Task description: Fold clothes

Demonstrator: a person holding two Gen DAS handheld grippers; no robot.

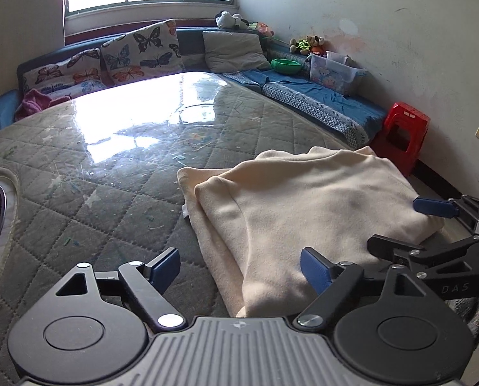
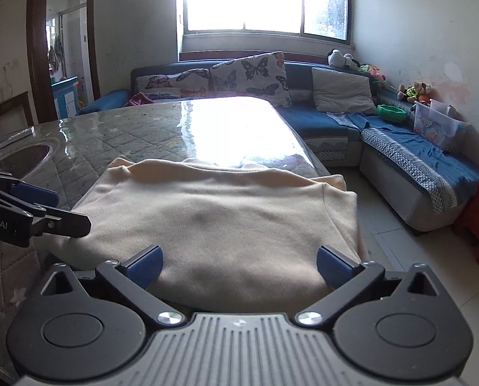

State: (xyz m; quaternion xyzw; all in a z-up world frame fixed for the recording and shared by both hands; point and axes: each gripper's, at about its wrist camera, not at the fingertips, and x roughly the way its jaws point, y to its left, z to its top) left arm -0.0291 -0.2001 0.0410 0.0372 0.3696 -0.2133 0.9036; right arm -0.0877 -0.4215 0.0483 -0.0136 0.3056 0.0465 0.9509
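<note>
Two claws sit wide open at the near edge, neither holding anything: the left claw (image 1: 239,265) over the left side of a cream garment (image 1: 303,212), the right claw (image 2: 239,265) straddling its near edge. That garment lies in a folded, layered stack at the near right corner of the worktop (image 1: 111,167), a lower layer showing past its left side. Whether more folds are due or the stack is as wanted, I cannot tell. Risk, as I judge it: the stack sits close to the worktop's right edge, so a push from either claw could slide it over the glossy cover and off onto the floor; a pinch that catches only the top layer would pull the fold apart. Beyond, the worktop is a quilted grey pattern under a clear shiny sheet, with window glare washing out its far half. Further back stand a blue corner sofa (image 2: 400,157) with butterfly cushions (image 2: 249,77), a red stool (image 1: 403,135), soft toys, and a bright window (image 2: 265,0).
</note>
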